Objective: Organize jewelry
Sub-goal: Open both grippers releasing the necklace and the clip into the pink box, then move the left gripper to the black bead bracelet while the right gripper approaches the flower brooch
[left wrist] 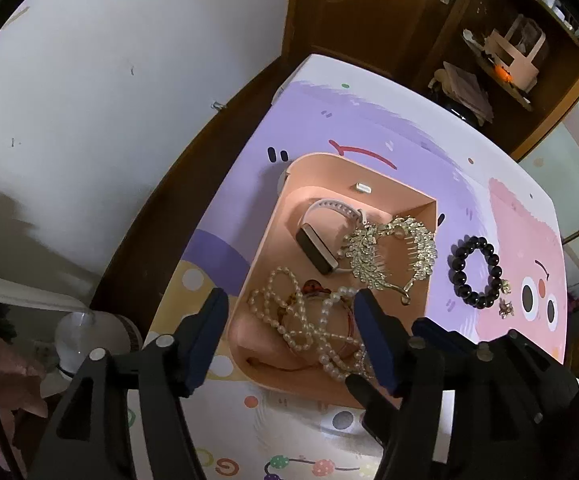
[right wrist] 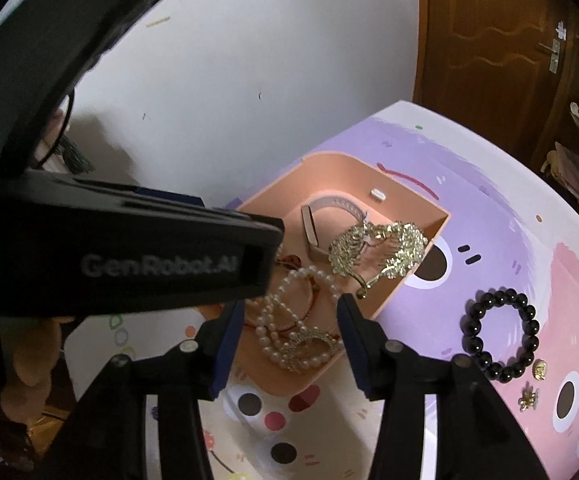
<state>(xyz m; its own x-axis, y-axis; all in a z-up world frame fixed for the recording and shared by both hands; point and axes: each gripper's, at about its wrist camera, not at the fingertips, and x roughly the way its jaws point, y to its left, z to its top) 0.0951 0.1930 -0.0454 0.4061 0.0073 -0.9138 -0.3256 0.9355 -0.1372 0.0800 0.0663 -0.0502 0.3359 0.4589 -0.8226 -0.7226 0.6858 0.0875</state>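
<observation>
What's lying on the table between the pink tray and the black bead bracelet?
Nothing: between the pink tray and black bead bracelet only bare patterned tabletop shows, in both wrist views.

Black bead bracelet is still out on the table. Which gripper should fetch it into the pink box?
Right, probably. The bracelet lies right of the pink box, just beyond the right gripper, whose jaws are open and empty. The left gripper, also open, hovers over the box's pearls, farther away.

The cartoon-print table (left wrist: 369, 128) carries a peach tray (left wrist: 369, 172), black bead bracelet (left wrist: 475, 270) and two gold earrings (left wrist: 505, 306).
</observation>
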